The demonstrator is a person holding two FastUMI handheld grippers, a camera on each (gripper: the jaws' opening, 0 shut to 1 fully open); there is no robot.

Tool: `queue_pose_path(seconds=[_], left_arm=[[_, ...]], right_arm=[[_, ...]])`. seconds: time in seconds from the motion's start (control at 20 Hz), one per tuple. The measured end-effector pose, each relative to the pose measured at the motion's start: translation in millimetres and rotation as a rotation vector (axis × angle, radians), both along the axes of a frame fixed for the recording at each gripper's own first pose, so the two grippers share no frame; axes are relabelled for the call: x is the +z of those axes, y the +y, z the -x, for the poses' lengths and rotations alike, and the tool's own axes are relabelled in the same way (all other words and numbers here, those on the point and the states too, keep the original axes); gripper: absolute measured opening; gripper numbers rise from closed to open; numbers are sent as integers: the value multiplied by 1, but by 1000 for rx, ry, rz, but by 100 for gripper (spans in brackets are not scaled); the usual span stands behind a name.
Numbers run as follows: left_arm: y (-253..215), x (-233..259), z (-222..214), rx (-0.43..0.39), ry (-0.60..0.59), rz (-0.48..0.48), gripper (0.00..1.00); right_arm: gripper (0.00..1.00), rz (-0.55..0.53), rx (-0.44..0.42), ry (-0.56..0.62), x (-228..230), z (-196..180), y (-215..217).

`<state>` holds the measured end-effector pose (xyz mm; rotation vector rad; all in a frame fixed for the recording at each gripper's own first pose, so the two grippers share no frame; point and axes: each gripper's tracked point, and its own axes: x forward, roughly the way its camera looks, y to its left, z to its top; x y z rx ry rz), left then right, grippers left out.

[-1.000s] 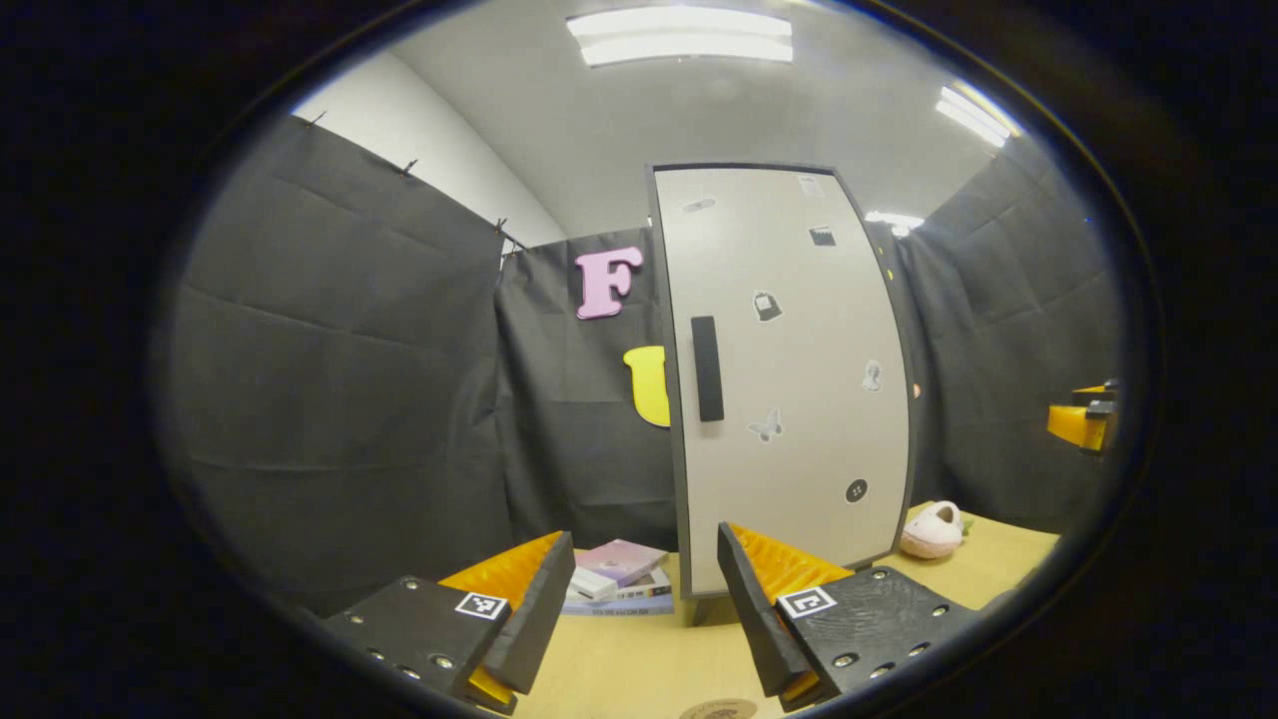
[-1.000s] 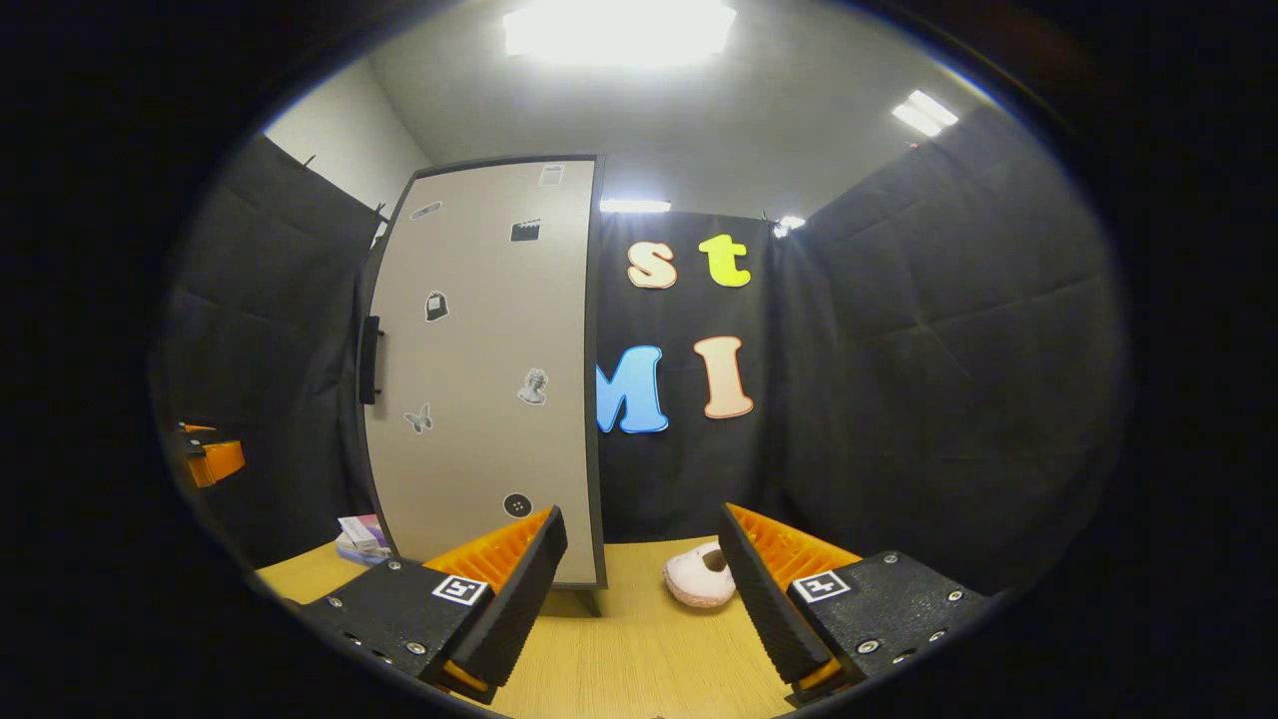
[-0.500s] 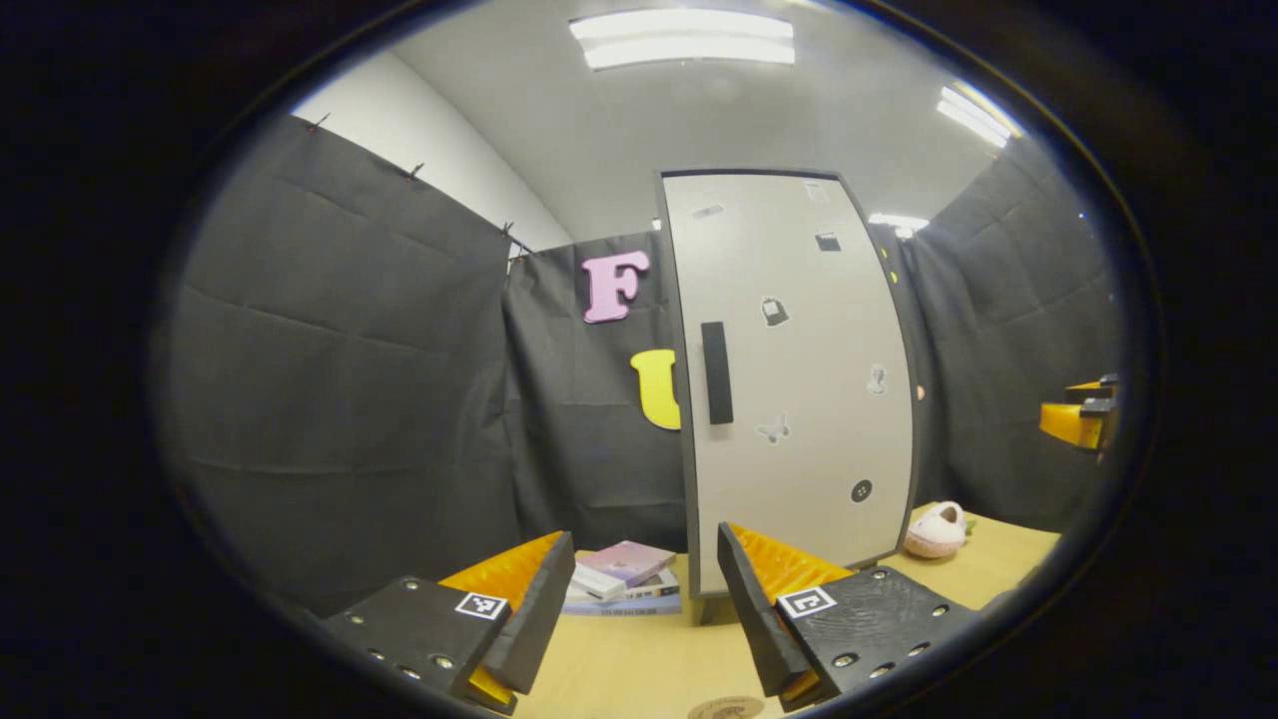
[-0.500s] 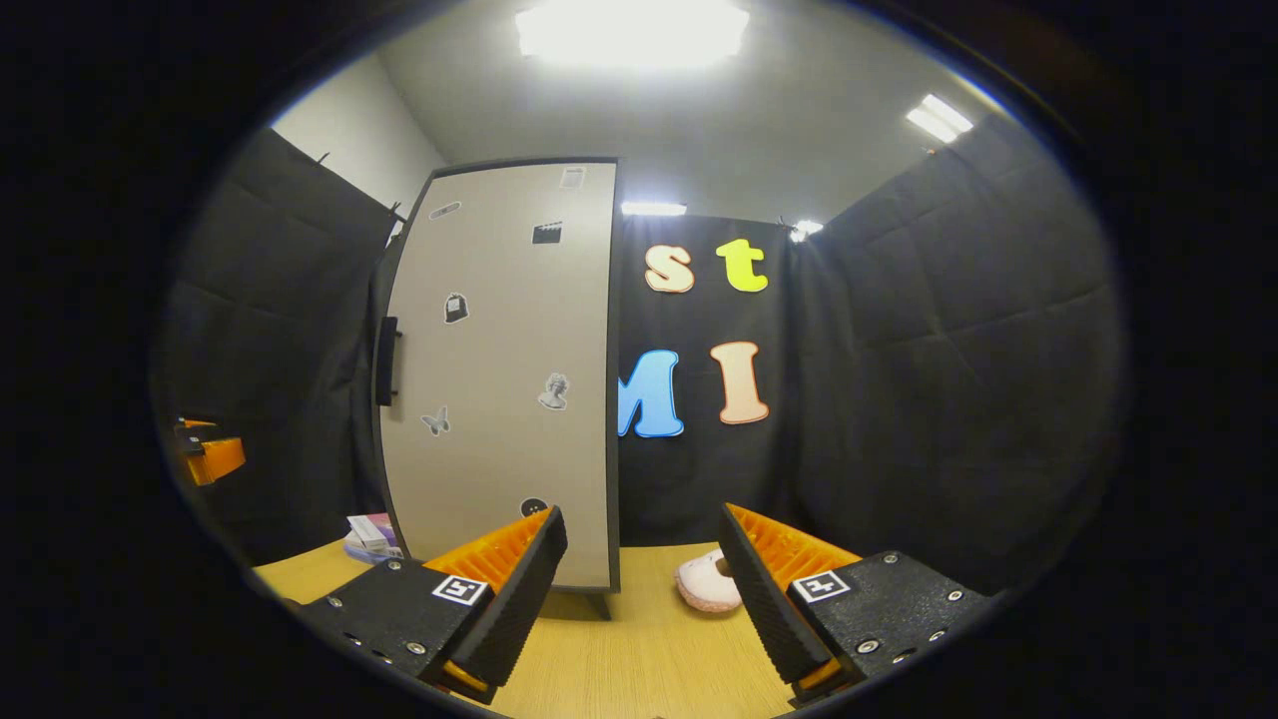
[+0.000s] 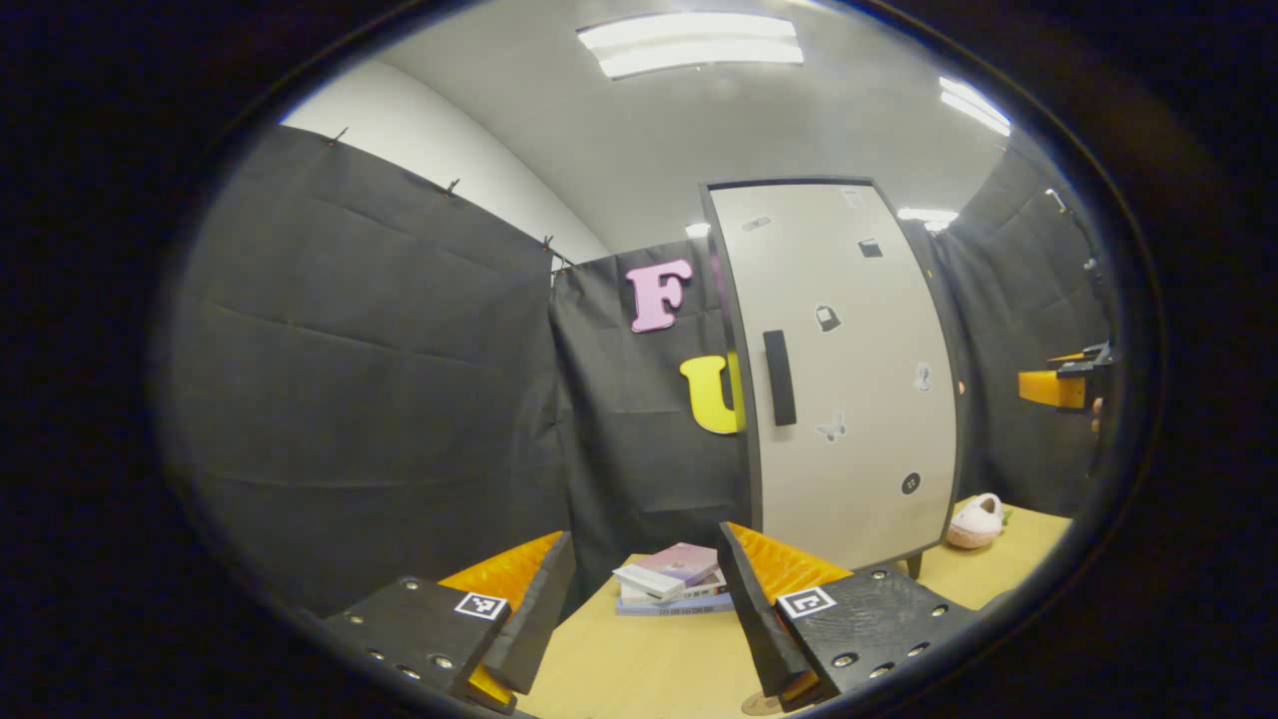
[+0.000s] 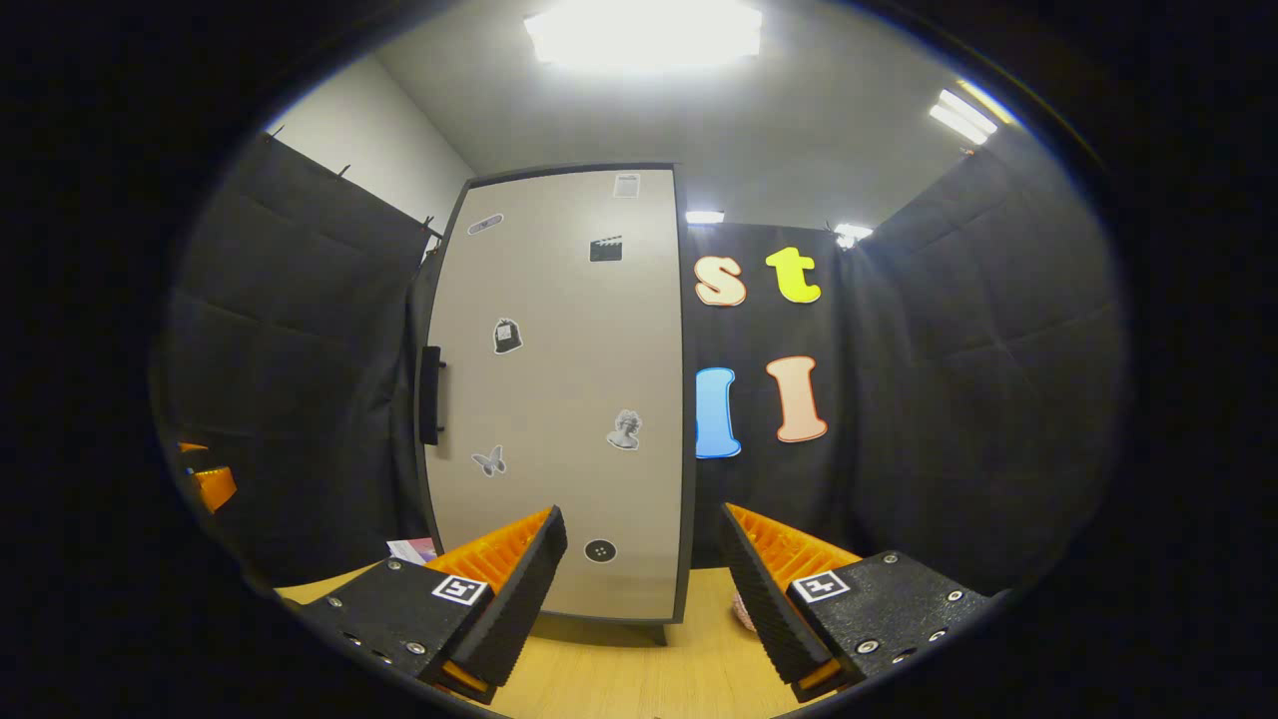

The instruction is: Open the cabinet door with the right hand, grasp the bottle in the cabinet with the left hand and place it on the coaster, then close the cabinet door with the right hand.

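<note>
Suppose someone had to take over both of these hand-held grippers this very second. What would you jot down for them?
Left gripper: open, holding nothing, low over the table.
Right gripper: open, holding nothing, facing the cabinet door, not touching it.
Cabinet door is shut; its dark handle sits on the door's left edge in the right gripper view.
The bottle should be behind the shut door. An edge of what is probably the coaster peeks out below the left gripper.
Nearby: stacked books, a pink slipper.
Done: nothing yet.
Left: open the door, move the bottle to the coaster, close the door.
</note>
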<state>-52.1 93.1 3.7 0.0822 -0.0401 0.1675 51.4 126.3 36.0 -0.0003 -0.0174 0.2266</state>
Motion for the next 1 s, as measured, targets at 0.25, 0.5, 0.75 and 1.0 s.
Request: queue_pose_path(seconds=[0.25, 0.5, 0.75, 1.0], left_arm=[[35, -8, 21, 74, 14, -9, 85], [68, -15, 40, 142, 29, -14, 84], [99, -17, 56, 191, 33, -33, 85], [130, -25, 65, 235, 43, -21, 82]], right_arm=[[95, -32, 52, -10, 14, -19, 43], [94, -40, 94, -17, 24, -40, 83], [94, -59, 124, -19, 37, -60, 124], [95, -47, 149, -37, 47, -73, 167]])
